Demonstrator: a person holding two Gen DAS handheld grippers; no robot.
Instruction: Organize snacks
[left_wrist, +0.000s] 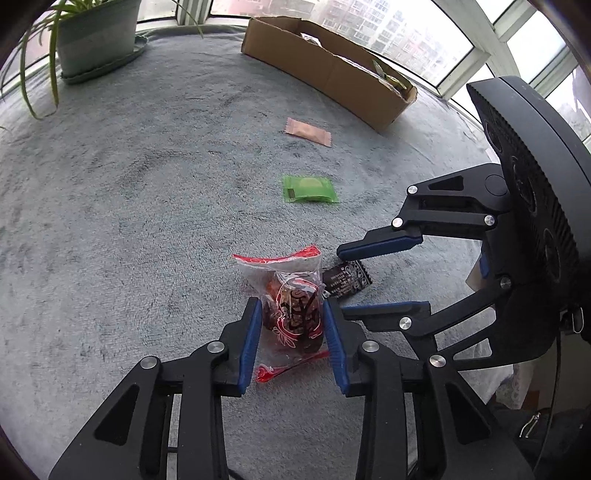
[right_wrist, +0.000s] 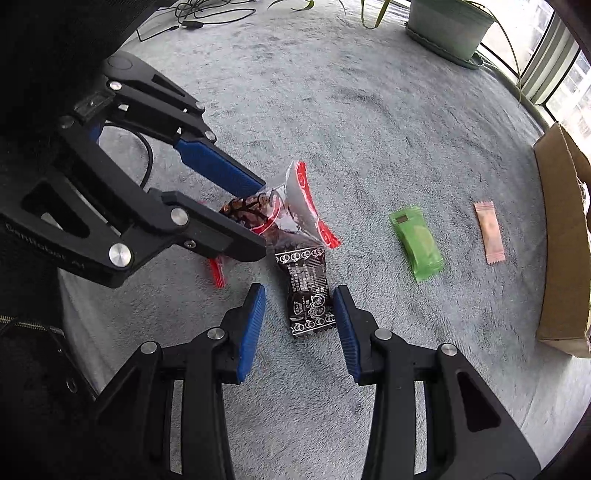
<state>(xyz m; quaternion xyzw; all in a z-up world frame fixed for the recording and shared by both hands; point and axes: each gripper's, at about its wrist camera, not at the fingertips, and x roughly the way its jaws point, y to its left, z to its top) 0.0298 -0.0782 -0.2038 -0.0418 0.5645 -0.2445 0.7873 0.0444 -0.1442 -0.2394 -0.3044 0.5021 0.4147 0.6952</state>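
Left tongs (left_wrist: 291, 325) are clamped on a clear, red-trimmed snack packet (left_wrist: 291, 302), their blue pads (left_wrist: 248, 343) pressing both sides of the dark contents while the packet's lower end lies on the grey fleece-covered surface (left_wrist: 129, 221). Right tongs (right_wrist: 300, 321) stand apart just beside them, straddling a black printed packet (right_wrist: 306, 291) that lies flat on the surface; whether its pads touch the wrapper cannot be told. The black packet's far end lies against the red-trimmed one. Beyond both tongs, a green packet (left_wrist: 309, 189) lies alone on the fleece, and farther still a pale pink sachet (left_wrist: 307, 132). Past the sachet, a shallow cardboard box (left_wrist: 332, 74) stands along the window side of the surface. A potted plant in a green pot (left_wrist: 96, 35) stands well apart from the tongs, on the far left edge as the left wrist camera sees it.
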